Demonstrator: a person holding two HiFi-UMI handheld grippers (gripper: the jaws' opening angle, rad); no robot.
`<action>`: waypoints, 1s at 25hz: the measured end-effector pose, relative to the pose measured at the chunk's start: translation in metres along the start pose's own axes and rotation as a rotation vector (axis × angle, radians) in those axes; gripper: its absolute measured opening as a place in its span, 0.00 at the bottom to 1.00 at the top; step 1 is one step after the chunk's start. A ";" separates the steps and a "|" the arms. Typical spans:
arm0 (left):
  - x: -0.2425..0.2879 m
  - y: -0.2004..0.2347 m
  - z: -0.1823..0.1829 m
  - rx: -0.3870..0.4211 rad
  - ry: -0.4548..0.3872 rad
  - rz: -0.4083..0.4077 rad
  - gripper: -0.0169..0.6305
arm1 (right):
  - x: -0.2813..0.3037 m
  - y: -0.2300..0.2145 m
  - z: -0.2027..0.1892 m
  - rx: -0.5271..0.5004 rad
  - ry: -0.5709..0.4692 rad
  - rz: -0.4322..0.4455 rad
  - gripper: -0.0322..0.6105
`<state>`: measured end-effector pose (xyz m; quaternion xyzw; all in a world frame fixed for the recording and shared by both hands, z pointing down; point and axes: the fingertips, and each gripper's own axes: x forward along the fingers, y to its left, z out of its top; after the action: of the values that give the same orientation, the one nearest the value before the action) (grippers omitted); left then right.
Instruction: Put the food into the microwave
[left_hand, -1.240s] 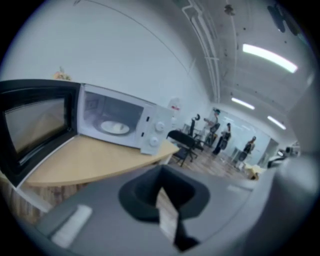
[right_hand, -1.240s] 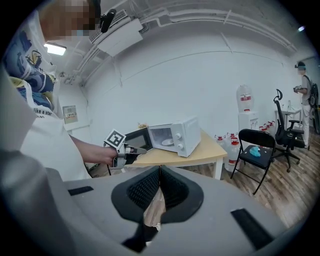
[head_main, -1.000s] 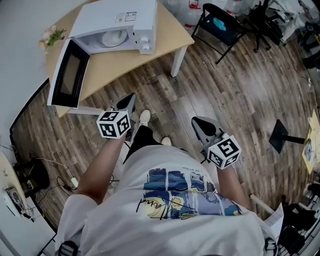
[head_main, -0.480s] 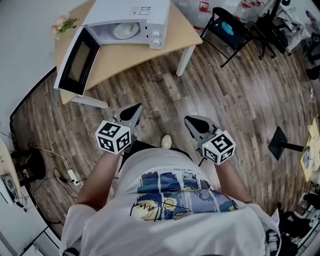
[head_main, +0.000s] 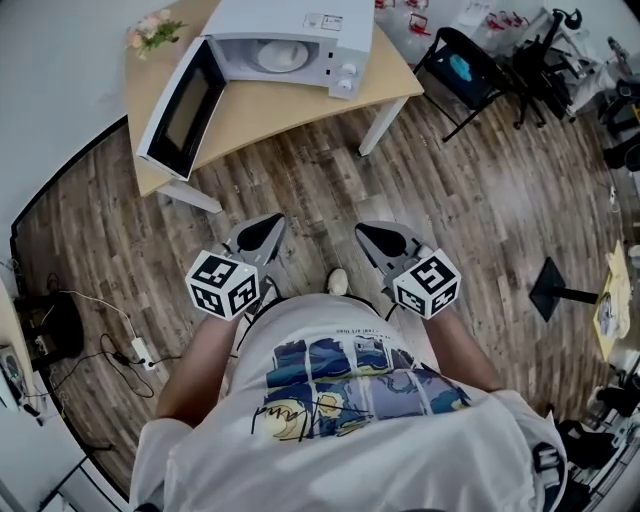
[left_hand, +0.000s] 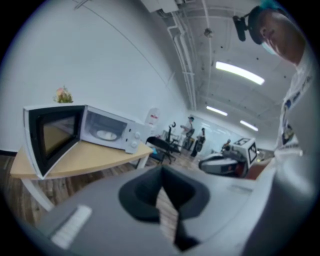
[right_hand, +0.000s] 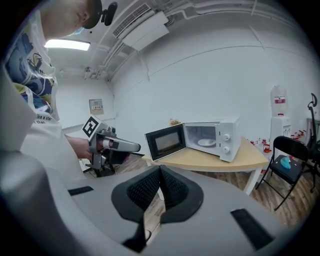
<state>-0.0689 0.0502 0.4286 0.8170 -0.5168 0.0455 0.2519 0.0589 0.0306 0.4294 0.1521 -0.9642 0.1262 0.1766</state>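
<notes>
A white microwave (head_main: 300, 25) stands on a light wooden table (head_main: 300, 105), its door (head_main: 180, 105) swung wide open to the left. Inside lies a white round plate (head_main: 277, 55); whether food is on it I cannot tell. Both grippers hang over the wooden floor, well short of the table. My left gripper (head_main: 268, 224) is shut with nothing in it. My right gripper (head_main: 366, 232) is beside it, its pads together and empty. The left gripper view shows the microwave (left_hand: 107, 132) beyond the left gripper (left_hand: 161, 170); the right gripper view shows the microwave (right_hand: 212, 137) beyond the right gripper (right_hand: 160, 169).
A black folding chair (head_main: 455, 60) stands right of the table, flowers (head_main: 155, 30) sit on its far left corner. Cables and a power strip (head_main: 130, 345) lie on the floor at left. A black stand base (head_main: 555, 285) is at right.
Both grippers have moved forward and drawn closer together, the left one rising a little. The microwave and table have shifted right and nearer in the head view. The jaws stayed shut.
</notes>
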 end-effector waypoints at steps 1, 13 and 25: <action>-0.008 0.004 -0.001 0.001 0.000 -0.001 0.04 | 0.006 0.007 0.003 -0.010 0.000 0.003 0.06; -0.084 0.034 -0.014 0.006 -0.025 -0.031 0.04 | 0.056 0.073 0.020 -0.029 0.009 -0.007 0.06; -0.157 0.085 -0.030 -0.009 -0.038 -0.021 0.04 | 0.112 0.132 0.025 -0.059 0.030 -0.012 0.06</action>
<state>-0.2096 0.1639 0.4331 0.8218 -0.5131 0.0249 0.2463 -0.0934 0.1173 0.4246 0.1508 -0.9638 0.0991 0.1962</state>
